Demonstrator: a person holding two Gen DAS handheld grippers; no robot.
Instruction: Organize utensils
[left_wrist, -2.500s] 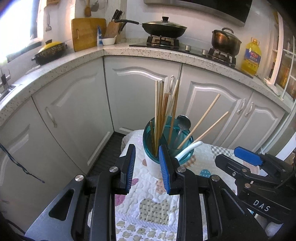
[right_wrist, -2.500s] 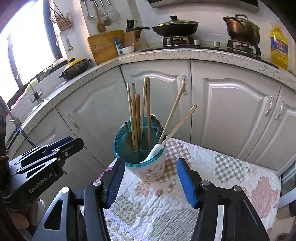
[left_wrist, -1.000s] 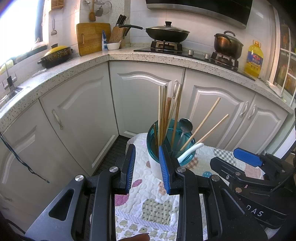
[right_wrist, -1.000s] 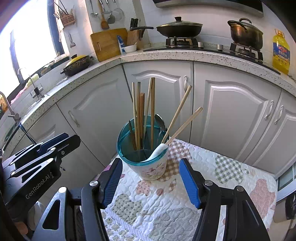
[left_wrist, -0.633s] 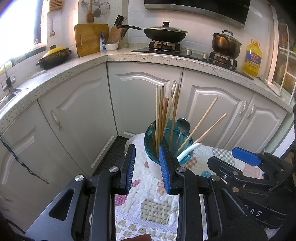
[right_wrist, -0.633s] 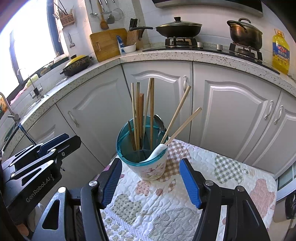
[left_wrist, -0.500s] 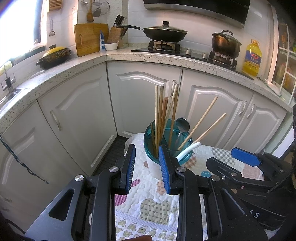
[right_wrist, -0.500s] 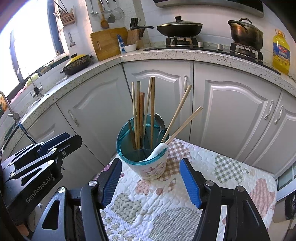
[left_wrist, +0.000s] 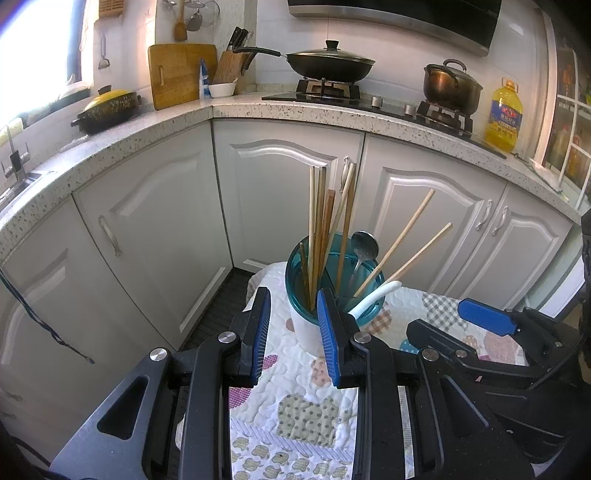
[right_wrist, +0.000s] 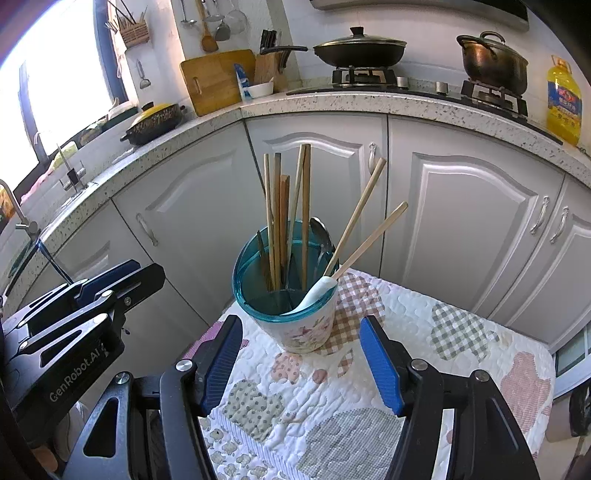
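- On the quilted cloth (right_wrist: 424, 332), the utensil holder (right_wrist: 299, 325) stands upright near the far left corner, at 12 o'clock from both cameras.
- Contents: a cluster of chopsticks (right_wrist: 280, 218) stands near-vertical on the left side of the holder; two chopsticks (right_wrist: 364, 221) lean out toward 2 o'clock; a metal spoon (right_wrist: 321, 232) sits bowl-up; a white spoon (right_wrist: 314, 291) lies against the rim.
- Left gripper (left_wrist: 291, 332): jaws parted by a narrow gap, nothing between them; the holder's near wall shows just beyond the tips, not touched.
- Right gripper (right_wrist: 301, 362): jaws spread wide, empty, short of the holder, which shows in the gap between them.
- Judgement: all utensils visible appear to be in the holder; no loose item shows on the cloth. The task looks close to complete, with tidying the two leaning chopsticks the likely remainder.
- Advice: steady the holder at its lower wall before touching any stick, as the cloth offers soft footing.
- Take a leaning stick at mid-length, lift it straight, and seat it beside the upright cluster.
- Risk: pressure against the tall cluster could tip the holder toward the table edge at 9 o'clock.
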